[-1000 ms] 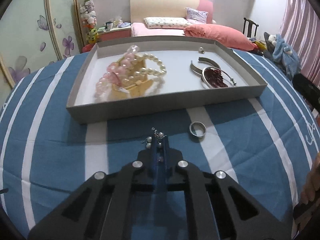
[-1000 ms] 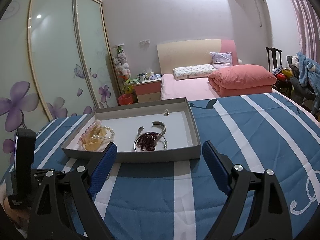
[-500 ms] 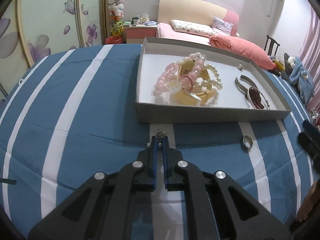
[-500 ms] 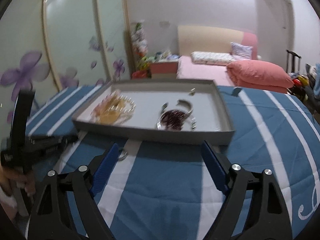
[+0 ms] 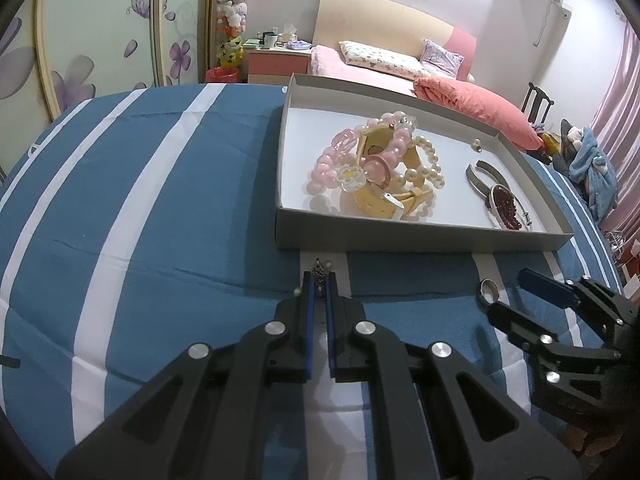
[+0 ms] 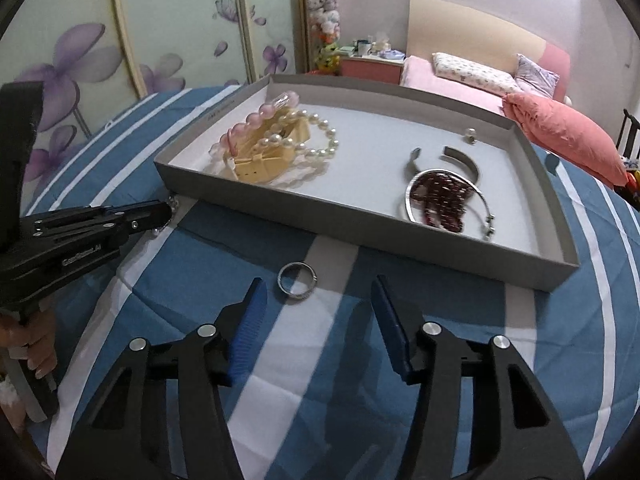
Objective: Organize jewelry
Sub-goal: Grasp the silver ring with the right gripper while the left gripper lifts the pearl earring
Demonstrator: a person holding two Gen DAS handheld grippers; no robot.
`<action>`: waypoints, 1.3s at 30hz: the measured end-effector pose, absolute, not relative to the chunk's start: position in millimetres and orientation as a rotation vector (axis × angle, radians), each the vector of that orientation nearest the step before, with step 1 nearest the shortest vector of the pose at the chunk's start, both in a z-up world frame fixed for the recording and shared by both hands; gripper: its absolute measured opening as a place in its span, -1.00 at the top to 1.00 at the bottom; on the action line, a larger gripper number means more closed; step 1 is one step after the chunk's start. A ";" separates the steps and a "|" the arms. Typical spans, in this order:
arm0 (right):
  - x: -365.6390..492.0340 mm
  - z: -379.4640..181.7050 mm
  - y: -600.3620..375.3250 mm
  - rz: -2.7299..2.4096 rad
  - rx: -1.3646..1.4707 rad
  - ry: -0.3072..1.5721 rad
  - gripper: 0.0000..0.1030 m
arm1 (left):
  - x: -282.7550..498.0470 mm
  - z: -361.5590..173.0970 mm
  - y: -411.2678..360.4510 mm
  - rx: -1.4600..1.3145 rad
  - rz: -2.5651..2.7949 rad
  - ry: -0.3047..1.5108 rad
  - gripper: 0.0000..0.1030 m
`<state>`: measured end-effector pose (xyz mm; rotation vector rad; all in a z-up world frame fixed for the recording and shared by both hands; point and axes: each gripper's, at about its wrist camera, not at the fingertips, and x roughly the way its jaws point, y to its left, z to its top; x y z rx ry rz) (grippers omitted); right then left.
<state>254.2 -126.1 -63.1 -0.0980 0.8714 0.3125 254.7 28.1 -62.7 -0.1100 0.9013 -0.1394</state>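
The right gripper (image 6: 318, 314) has dropped toward the blue striped worktop (image 6: 192, 264) and its jaws have just been narrowing, still apart, with nothing between them; the silver ring (image 6: 297, 278) lies just beyond its tips, likely the next pick. The left gripper (image 5: 319, 280) has swung left and stays clenched on a small pearl earring (image 5: 320, 270), just short of the grey tray (image 5: 400, 238). The ring is a plain polished band lying flat.

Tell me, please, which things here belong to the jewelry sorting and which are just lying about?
Job: tray, ring, earring in left gripper, bracelets, bangle, right gripper.
Lying about: bed, nightstand, plush toys.
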 end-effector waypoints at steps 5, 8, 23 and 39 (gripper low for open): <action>259.1 -62.6 -119.6 0.309 -0.117 0.882 0.14 | 255.4 -62.6 28.6 -0.111 -0.139 0.902 0.87; 258.7 -62.3 -118.1 0.313 -0.123 0.878 0.44 | 255.3 -62.6 28.6 -0.110 -0.139 0.901 0.87; 237.8 -64.1 -187.5 0.119 -0.024 0.886 0.56 | 255.4 -62.7 28.7 -0.109 -0.139 0.902 0.87; 211.5 -38.9 -204.0 0.133 0.059 0.723 0.56 | 233.0 -40.3 13.0 -0.039 -0.124 0.792 0.87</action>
